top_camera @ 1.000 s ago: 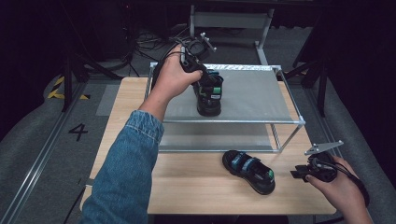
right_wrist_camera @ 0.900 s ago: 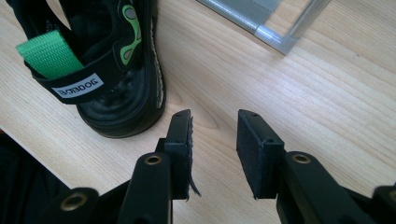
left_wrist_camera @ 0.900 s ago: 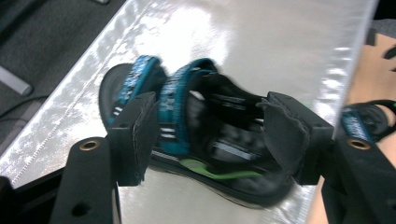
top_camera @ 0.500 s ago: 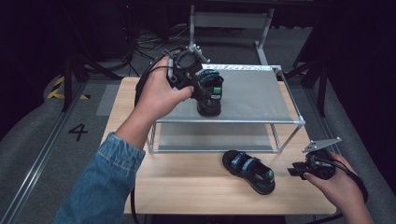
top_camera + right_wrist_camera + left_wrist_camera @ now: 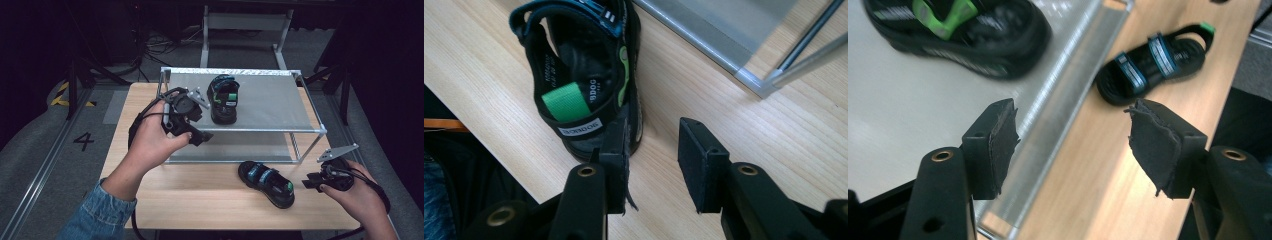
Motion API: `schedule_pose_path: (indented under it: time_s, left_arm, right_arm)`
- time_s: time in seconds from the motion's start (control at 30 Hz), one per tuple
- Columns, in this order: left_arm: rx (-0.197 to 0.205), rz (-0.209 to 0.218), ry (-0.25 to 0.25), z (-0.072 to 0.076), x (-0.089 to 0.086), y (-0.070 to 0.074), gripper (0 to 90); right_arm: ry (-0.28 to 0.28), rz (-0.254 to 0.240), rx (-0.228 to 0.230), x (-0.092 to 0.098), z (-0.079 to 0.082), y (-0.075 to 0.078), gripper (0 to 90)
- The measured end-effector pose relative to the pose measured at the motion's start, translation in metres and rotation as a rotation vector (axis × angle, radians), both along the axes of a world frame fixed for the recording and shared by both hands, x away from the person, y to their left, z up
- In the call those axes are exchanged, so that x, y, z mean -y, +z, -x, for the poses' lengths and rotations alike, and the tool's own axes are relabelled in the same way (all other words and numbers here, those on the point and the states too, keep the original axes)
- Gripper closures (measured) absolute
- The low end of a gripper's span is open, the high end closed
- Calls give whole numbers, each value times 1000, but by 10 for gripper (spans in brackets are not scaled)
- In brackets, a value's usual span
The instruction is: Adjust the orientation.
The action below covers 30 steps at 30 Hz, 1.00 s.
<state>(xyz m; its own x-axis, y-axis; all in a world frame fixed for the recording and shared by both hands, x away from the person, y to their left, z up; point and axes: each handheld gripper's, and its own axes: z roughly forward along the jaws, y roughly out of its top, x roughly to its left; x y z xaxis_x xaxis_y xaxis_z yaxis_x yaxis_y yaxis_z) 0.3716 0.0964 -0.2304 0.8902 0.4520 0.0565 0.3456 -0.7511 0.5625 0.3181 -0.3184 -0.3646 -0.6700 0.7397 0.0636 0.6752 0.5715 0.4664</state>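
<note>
Black strapped sandal with green tab [image 5: 223, 98] is standing on the grey metal rack's top shelf [image 5: 280, 105], at twelve o'clock of the wooden table [image 5: 200, 195]. Its blue-strapped twin [image 5: 266, 182] is lying at five o'clock. Left tool [image 5: 1070, 145] is hovering spread and empty beside the shelf. Right tool [image 5: 653, 150], also spread, is nearing the twin's heel; closing on it looks next.
</note>
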Motion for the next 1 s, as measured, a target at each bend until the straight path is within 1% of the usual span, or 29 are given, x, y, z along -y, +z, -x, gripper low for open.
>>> schedule_pose_path:
  time_s: [0.1,0.13,0.17,0.23,0.27,0.3,0.4,0.47,0.53,0.6,0.7,0.8,0.83,0.9,0.93,0.97,1.0]
  left_arm:
    - [-7,-12,17,4,-5,-10,358]
    - [-6,-11,20,4,-6,-12,357]
    - [-11,-15,24,5,-8,-15,356]
    - [-32,-4,34,6,-12,-22,356]
    - [-48,5,31,7,-15,-27,356]
    - [-55,12,35,7,-17,-32,353]
    - [-74,8,42,10,-22,-48,349]
    - [-88,3,43,11,-24,-59,348]
    - [-97,2,49,11,-25,-69,349]
    - [-101,14,64,11,-28,-77,349]
    - [-94,1,88,12,-33,-87,348]
    - [-90,-36,108,12,-41,-97,361]
    - [-92,-41,110,11,-44,-100,357]
    - [-108,-29,119,11,-49,-106,360]
    - [-106,-26,121,11,-51,-108,361]
    - [-115,-29,130,10,-53,-110,361]
    - [-117,-43,128,9,-54,-110,360]
  right_arm:
    - [8,-1,-7,-4,0,1,661]
    - [11,-1,-8,-5,1,2,661]
    - [15,-1,-8,-6,1,3,661]
    - [22,-8,-13,-9,3,5,661]
    - [27,-9,-9,-9,4,6,661]
    - [30,-11,-8,-11,5,7,660]
    - [46,-13,-12,-16,8,9,658]
    - [59,-25,-15,-19,9,11,656]
    - [69,-33,-18,-22,10,11,651]
    - [82,-34,-25,-25,10,11,648]
    - [103,-38,-32,-31,10,9,641]
    - [116,-37,-30,-38,10,8,643]
    - [122,-34,-29,-40,10,7,647]
    - [127,-25,-32,-44,9,5,654]
    - [130,-23,-34,-46,8,4,660]
    - [130,-23,-39,-47,8,3,671]
    - [129,-21,-37,-49,7,3,689]
